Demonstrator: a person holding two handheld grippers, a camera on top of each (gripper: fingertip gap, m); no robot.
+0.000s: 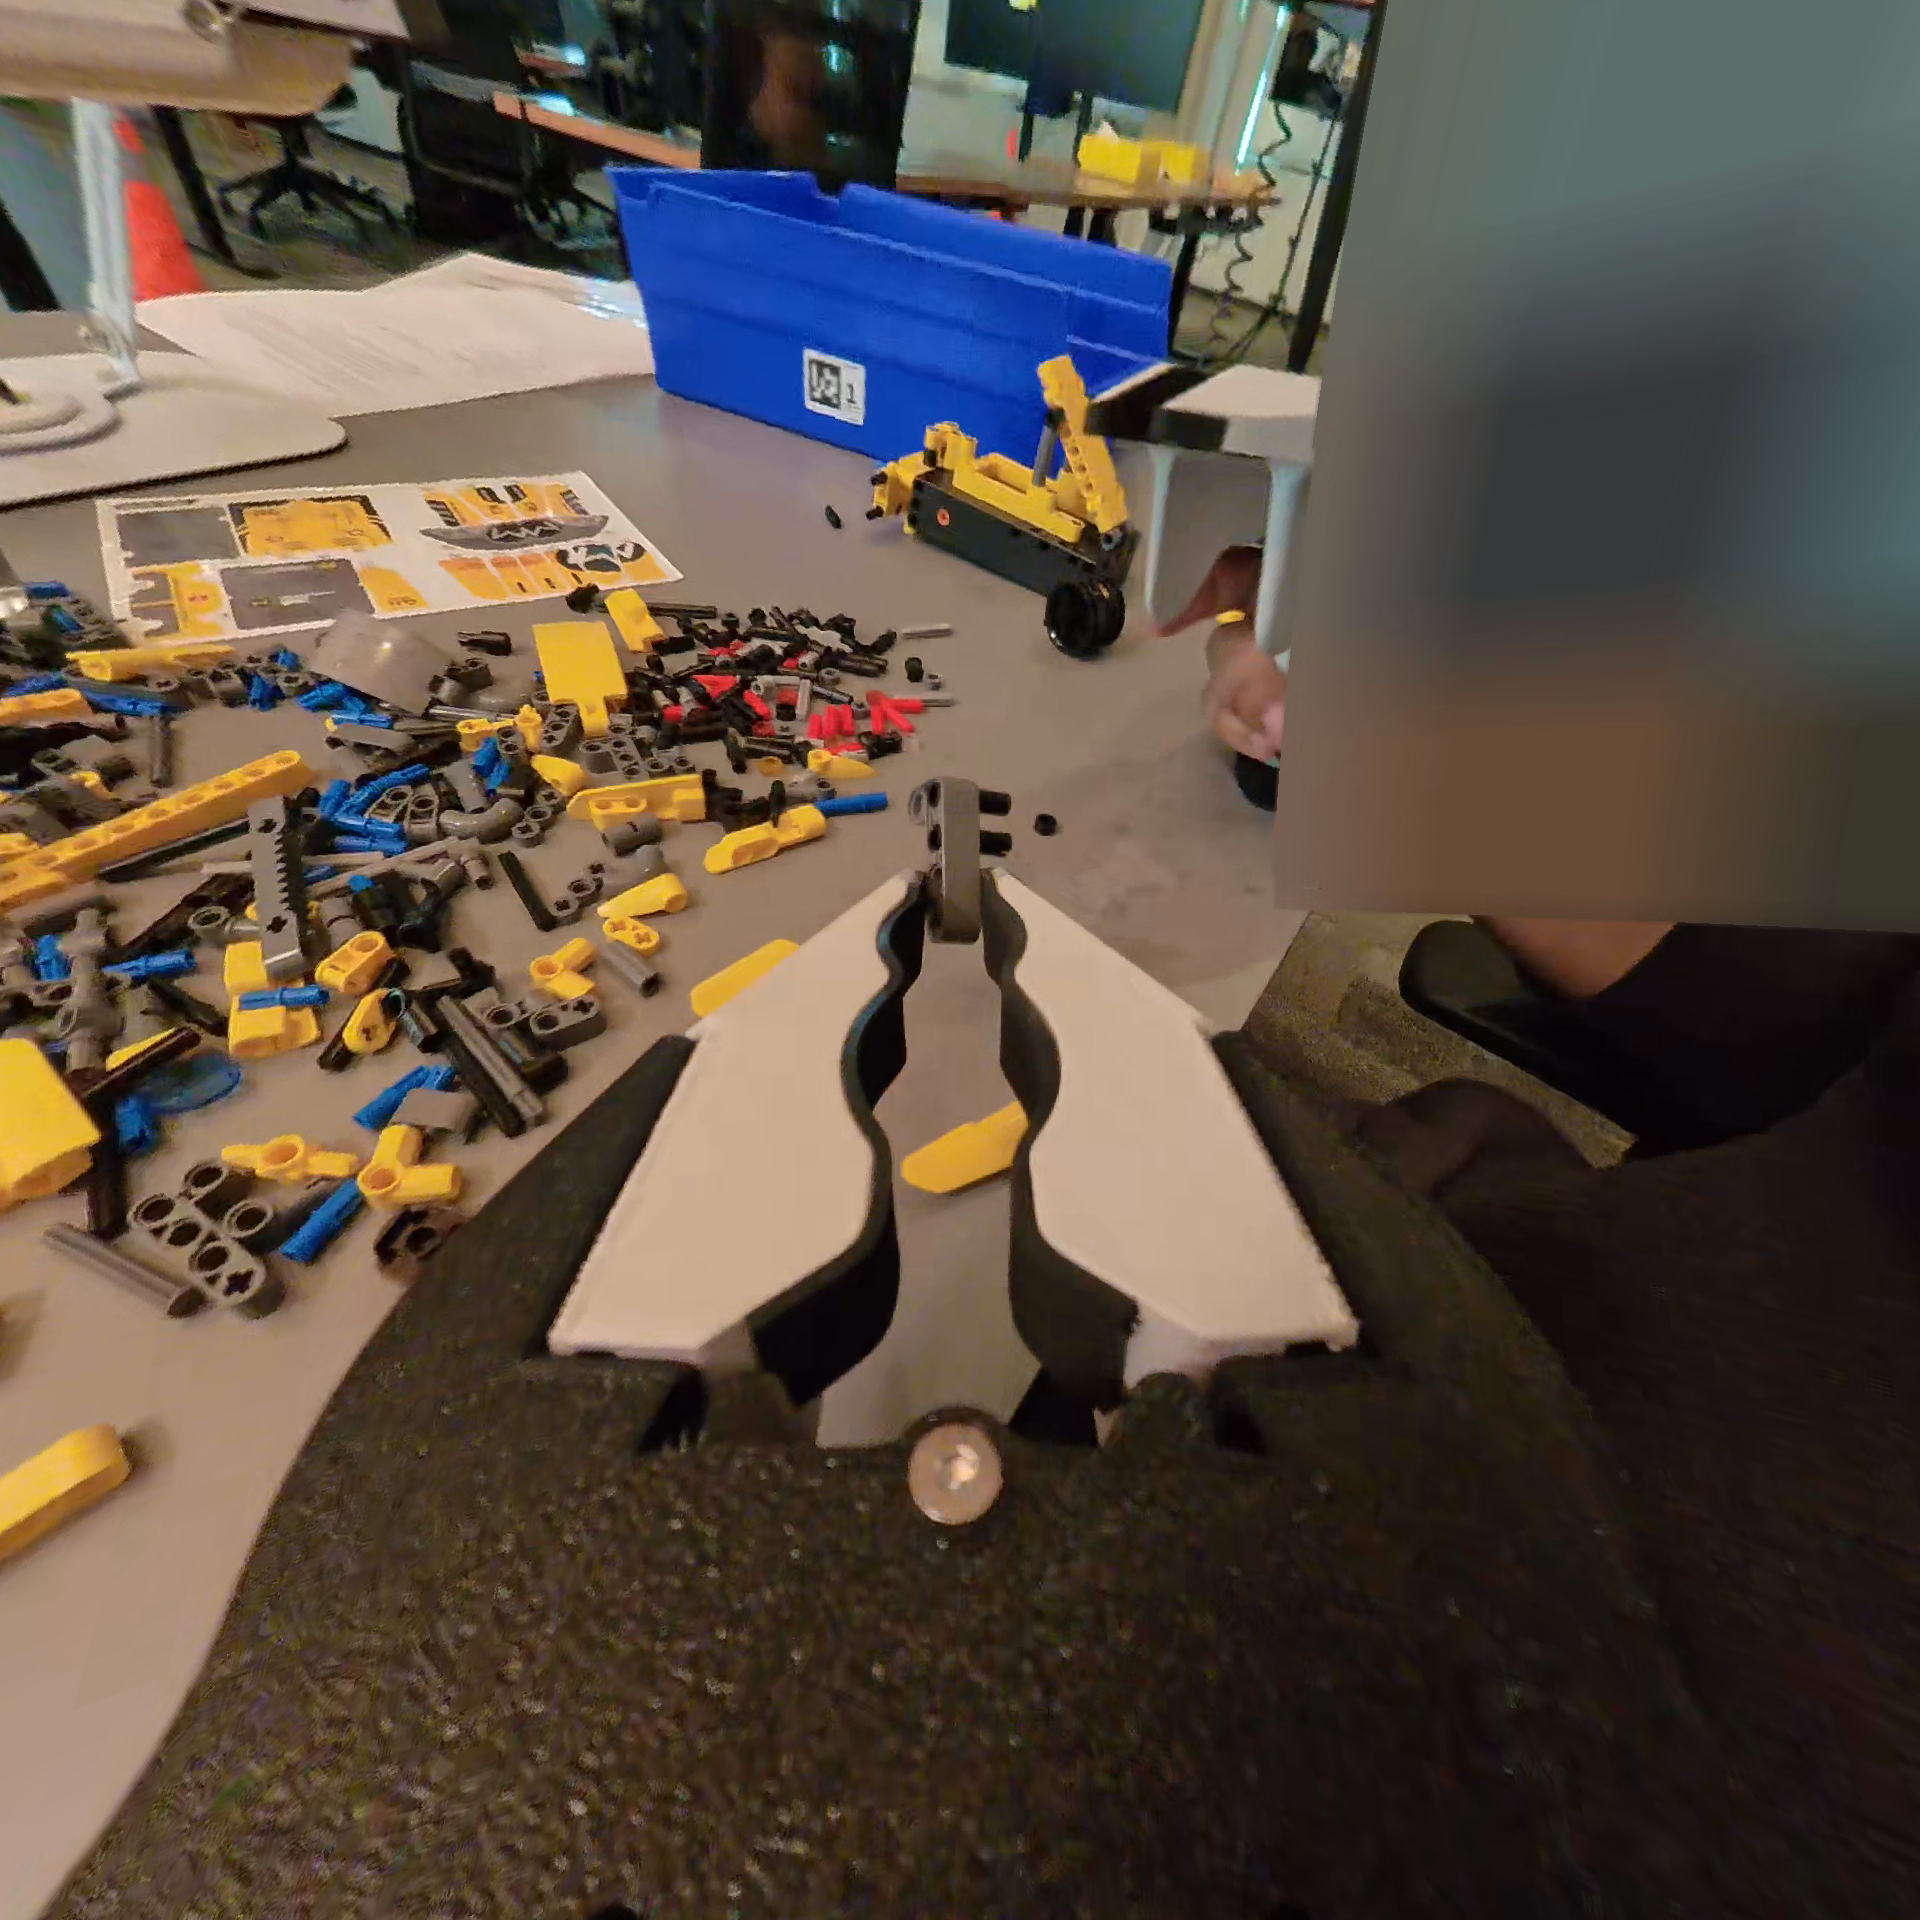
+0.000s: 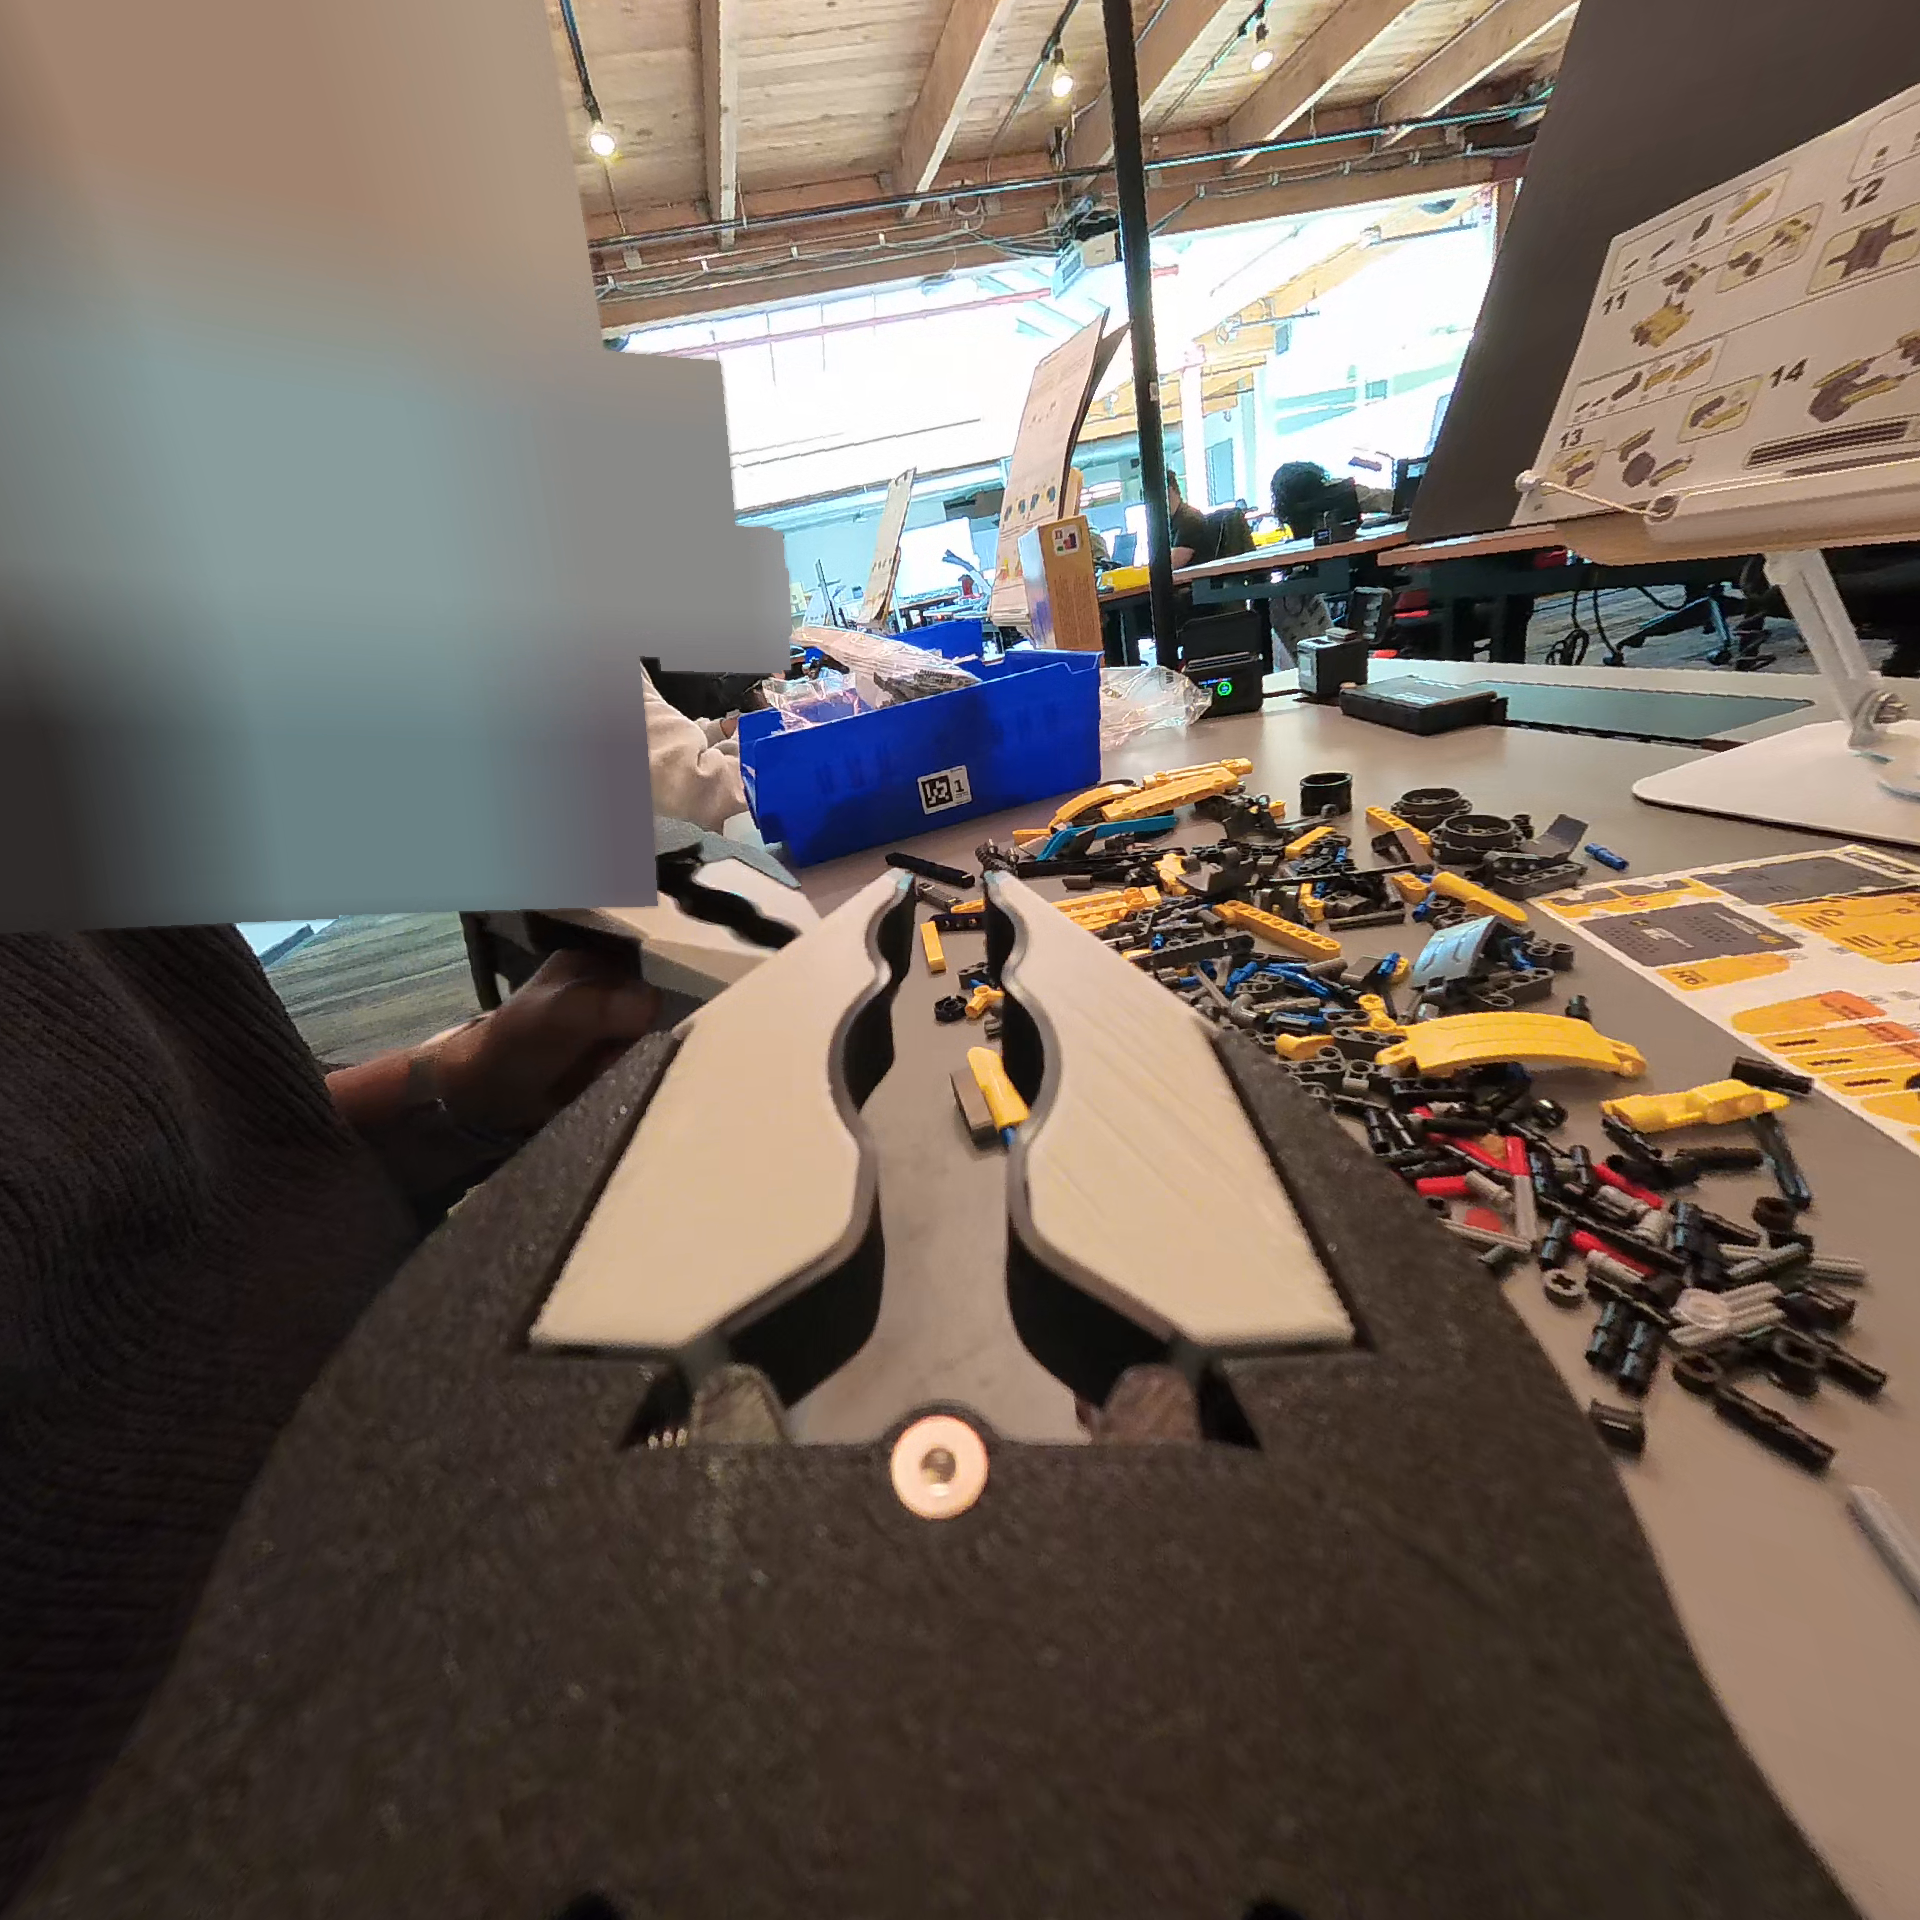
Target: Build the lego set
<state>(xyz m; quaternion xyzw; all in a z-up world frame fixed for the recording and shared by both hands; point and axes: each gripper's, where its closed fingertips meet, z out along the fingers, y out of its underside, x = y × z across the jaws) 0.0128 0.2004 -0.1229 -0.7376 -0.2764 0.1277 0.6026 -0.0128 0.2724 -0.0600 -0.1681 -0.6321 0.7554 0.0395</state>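
Note:
My left gripper (image 1: 956, 902) is shut on a dark grey beam with black pins (image 1: 954, 847) and holds it upright above the grey table (image 1: 1122, 790). A half-built yellow and black wheeled model (image 1: 1013, 504) stands farther off, before a blue bin (image 1: 883, 301). The other gripper's white and black finger (image 1: 1195, 410) shows beside the model. My right gripper (image 2: 948, 883) is narrowly open and empty, low over the table, with a small yellow and grey piece (image 2: 992, 1086) lying under its fingers. A heap of loose yellow, black, blue and red parts (image 2: 1403, 987) lies to its right.
The same parts heap (image 1: 416, 883) lies left of my left gripper. A sticker sheet (image 1: 364, 551) (image 2: 1766, 956) lies behind it. The blue bin (image 2: 914, 748) holds plastic bags. An instruction booklet (image 2: 1745, 343) rests on a white stand. The table edge and carpet (image 1: 1351, 1018) are at the right.

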